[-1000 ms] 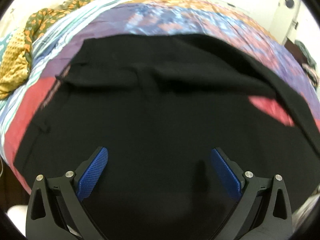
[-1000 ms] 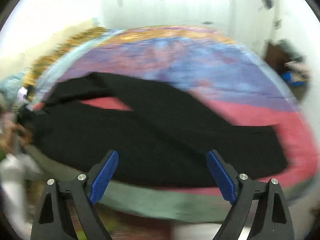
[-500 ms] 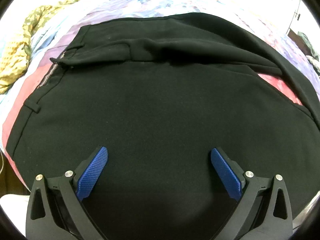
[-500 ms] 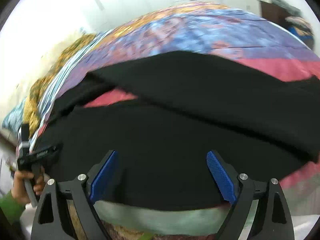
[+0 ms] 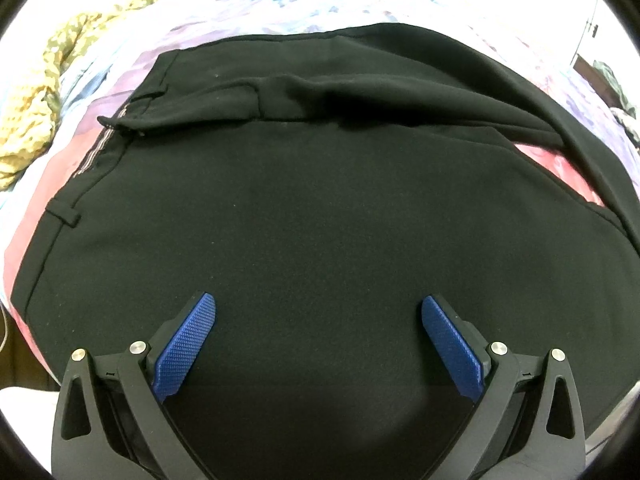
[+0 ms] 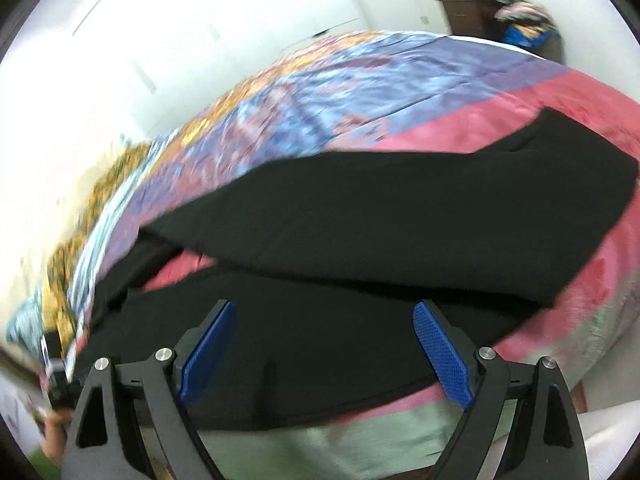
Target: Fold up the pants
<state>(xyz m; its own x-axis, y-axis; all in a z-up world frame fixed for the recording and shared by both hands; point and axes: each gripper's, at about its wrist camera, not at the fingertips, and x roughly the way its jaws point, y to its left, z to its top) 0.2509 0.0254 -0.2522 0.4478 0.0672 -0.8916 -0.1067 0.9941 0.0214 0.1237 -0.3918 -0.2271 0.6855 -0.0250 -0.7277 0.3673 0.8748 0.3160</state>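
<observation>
My left gripper [image 5: 319, 320] hangs low over the black pants [image 5: 320, 220], its blue pads [image 5: 186, 346] spread wide apart with nothing between them. Beneath it lies the seat and waist end of the pants, spread flat on the bed [image 5: 36, 184], whose patchwork cover shows pink along its left edge. The waistband [image 5: 132, 116] runs near the bed's left edge, with a belt loop [image 5: 64, 216] showing along it, and a fold of cloth bunches across the upper part of the garment.

My right gripper [image 6: 324, 336] is also open wide, pads [image 6: 442, 354] apart and holding nothing. It looks over the near edge of the bed [image 6: 360, 436], where the pants [image 6: 380, 224] stretch toward the right edge. The two legs lie splayed, one on the far side and one along the near edge, meeting toward the right with a wedge of pink cover [image 6: 176, 272] visible between them on the left. This view is blurred. At its lower left corner, a hand [image 6: 52, 440] holding a dark handle shows, too smeared to read further.
</observation>
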